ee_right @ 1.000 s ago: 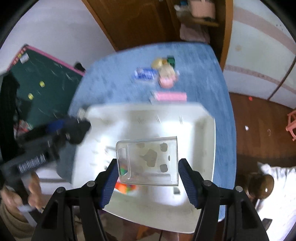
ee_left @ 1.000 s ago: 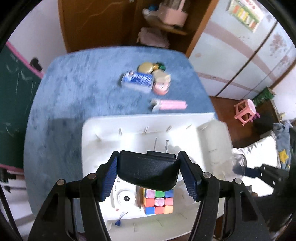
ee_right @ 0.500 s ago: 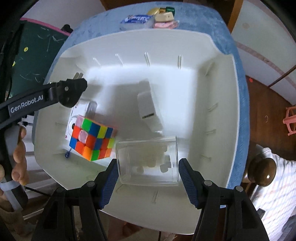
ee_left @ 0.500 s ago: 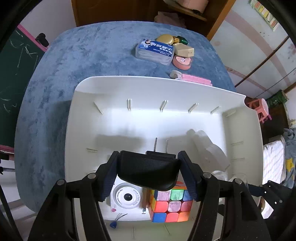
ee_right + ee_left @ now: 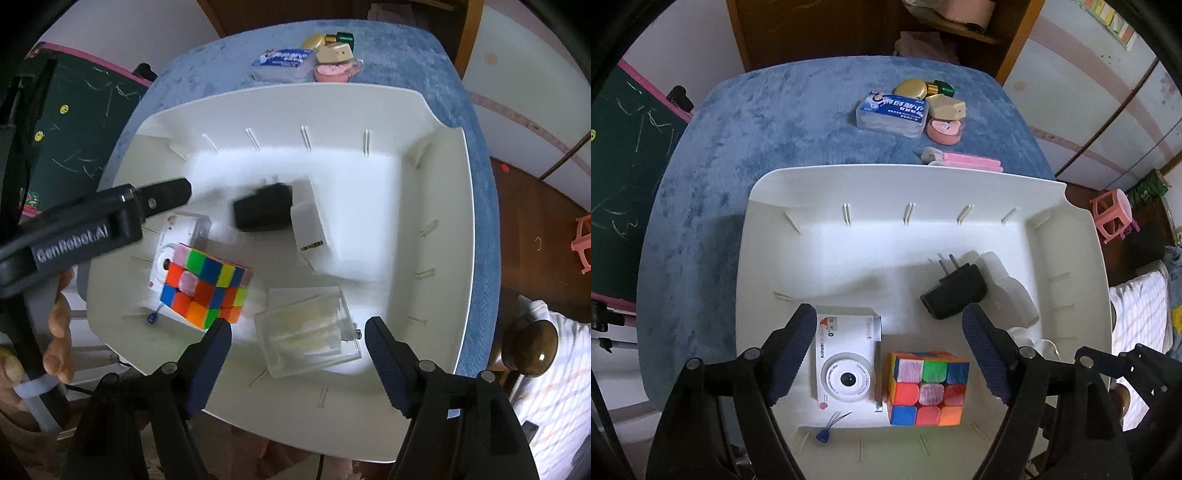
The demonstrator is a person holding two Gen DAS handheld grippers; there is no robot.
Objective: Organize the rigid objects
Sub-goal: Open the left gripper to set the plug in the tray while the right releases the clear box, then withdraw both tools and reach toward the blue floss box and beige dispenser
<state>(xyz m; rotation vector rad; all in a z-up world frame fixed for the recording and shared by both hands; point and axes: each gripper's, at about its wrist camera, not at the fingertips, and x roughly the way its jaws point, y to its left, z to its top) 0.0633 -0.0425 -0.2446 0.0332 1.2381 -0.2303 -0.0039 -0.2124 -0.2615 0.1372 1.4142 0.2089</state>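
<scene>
A white bin point(image 5: 908, 170) sits on the blue table. My left gripper point(image 5: 886, 332) hangs over the bin with its jaws opening and nothing between them. The black charger point(image 5: 955, 291) lies loose on the bin floor just beyond them. A white toy camera point(image 5: 846, 365) and a colour cube point(image 5: 929, 387) sit below. My right gripper point(image 5: 297, 332) has its jaws opening around a clear plastic box point(image 5: 310, 328). The box rests on the bin floor point(image 5: 388, 192) and the pads stand off it. A white adapter point(image 5: 314, 225) lies beside the charger point(image 5: 262, 212).
Behind the bin, a blue-labelled box point(image 5: 892, 114), a gold lid point(image 5: 910, 88), a beige piece point(image 5: 947, 107), a pink round case point(image 5: 943, 131) and a pink stick point(image 5: 964, 162) lie on the blue table point(image 5: 738, 147). A chalkboard point(image 5: 620, 147) stands left and a pink stool point(image 5: 1112, 218) right.
Both grippers sank toward the bin and their jaws widened. The black charger left the left jaws and lies on the bin floor. The clear box came free of the right pads.
</scene>
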